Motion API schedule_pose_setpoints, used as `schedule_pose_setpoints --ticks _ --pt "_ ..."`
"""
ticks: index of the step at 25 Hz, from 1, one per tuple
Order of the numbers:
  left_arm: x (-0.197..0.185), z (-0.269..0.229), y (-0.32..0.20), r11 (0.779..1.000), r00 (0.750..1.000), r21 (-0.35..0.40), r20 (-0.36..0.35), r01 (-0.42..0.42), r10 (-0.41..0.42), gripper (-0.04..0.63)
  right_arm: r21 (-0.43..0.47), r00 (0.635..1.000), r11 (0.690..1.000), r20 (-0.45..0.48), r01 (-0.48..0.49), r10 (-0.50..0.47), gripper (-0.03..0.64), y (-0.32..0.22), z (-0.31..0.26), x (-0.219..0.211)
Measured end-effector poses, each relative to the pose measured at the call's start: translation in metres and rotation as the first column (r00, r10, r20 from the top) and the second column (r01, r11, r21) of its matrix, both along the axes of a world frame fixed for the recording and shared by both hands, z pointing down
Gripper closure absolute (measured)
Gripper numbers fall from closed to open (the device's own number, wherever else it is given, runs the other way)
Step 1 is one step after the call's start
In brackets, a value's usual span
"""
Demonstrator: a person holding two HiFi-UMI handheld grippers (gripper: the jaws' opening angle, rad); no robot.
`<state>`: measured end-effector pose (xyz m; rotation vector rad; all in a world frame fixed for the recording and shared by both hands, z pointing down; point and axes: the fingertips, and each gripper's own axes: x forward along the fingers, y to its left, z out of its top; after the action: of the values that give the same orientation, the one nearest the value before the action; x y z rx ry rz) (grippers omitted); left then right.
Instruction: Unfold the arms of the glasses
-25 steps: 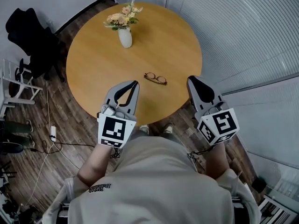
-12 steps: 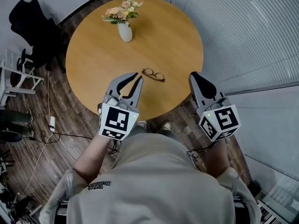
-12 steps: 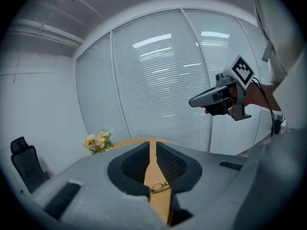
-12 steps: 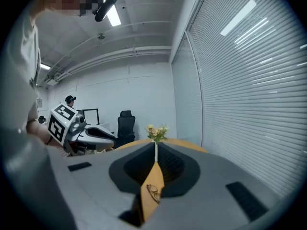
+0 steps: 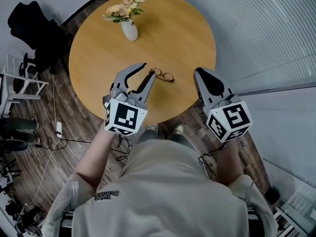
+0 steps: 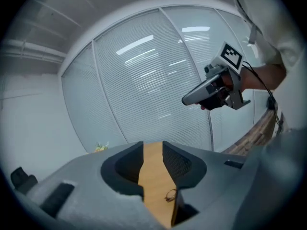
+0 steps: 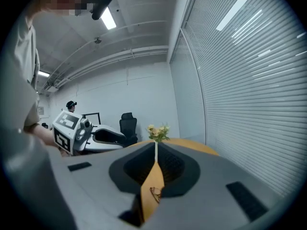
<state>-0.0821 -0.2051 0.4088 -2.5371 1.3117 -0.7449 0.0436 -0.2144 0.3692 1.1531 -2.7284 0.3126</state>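
The folded glasses (image 5: 162, 75) lie on the round wooden table (image 5: 173, 33) near its front edge. My left gripper (image 5: 147, 71) hovers just left of them. Its jaws are opening and nothing is between them. In the left gripper view the glasses (image 6: 170, 195) show low in the gap between the jaws of the left gripper (image 6: 153, 150). My right gripper (image 5: 197, 73) is shut and empty, a short way right of the glasses. The right gripper view shows the glasses (image 7: 156, 192) through a thin slit below the right gripper's (image 7: 156, 150) tips.
A white vase of flowers (image 5: 129, 30) stands at the table's far left. A black office chair (image 5: 34, 28) and a white rack (image 5: 19, 83) stand on the wooden floor to the left. Cables (image 5: 57, 144) trail on the floor. Blinds cover the glass wall (image 5: 266, 33) at right.
The left gripper's jaws have gone from shut to apart. Both grippers have moved forward over the table edge and closer to the glasses.
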Motion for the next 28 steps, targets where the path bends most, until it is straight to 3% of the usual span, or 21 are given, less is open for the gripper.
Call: schedule_pose_setpoints --ticks 3,7,12,17,21,25,28 --pt "0.008 0.006 -0.004 0.996 0.992 0.063 0.113 -0.065 0.058 0.482 0.008 1.000 1.000 0.025 0.006 -0.006 0.580 -0.003 -0.003 -0.003" --pt "0.019 0.031 -0.006 0.992 0.974 0.035 0.198 -0.122 0.113 0.474 -0.013 0.998 1.000 0.065 0.012 -0.011 0.580 -0.004 -0.002 -0.004" --pt "0.029 0.077 -0.007 0.986 0.955 -0.051 0.242 -0.161 0.169 0.457 -0.038 0.995 0.999 0.098 0.010 -0.007 0.580 -0.008 0.005 -0.008" --pt "0.030 0.117 -0.012 0.978 0.930 -0.092 0.305 -0.186 0.205 0.457 -0.066 0.995 0.998 0.103 -0.005 0.011 0.580 -0.015 0.022 -0.009" --pt "0.030 0.150 -0.012 0.970 0.932 -0.148 0.282 -0.191 0.227 0.457 -0.110 0.996 0.994 0.086 0.002 0.008 0.580 -0.013 0.045 -0.011" --pt "0.025 0.177 -0.018 0.963 0.909 -0.184 0.333 -0.198 0.250 0.457 -0.141 0.997 0.990 0.077 -0.014 0.025 0.580 -0.019 0.063 -0.011" --pt "0.022 0.193 -0.021 0.958 0.892 -0.201 0.367 -0.203 0.266 0.457 -0.134 0.999 0.990 0.017 -0.033 0.035 0.580 -0.024 0.080 -0.010"
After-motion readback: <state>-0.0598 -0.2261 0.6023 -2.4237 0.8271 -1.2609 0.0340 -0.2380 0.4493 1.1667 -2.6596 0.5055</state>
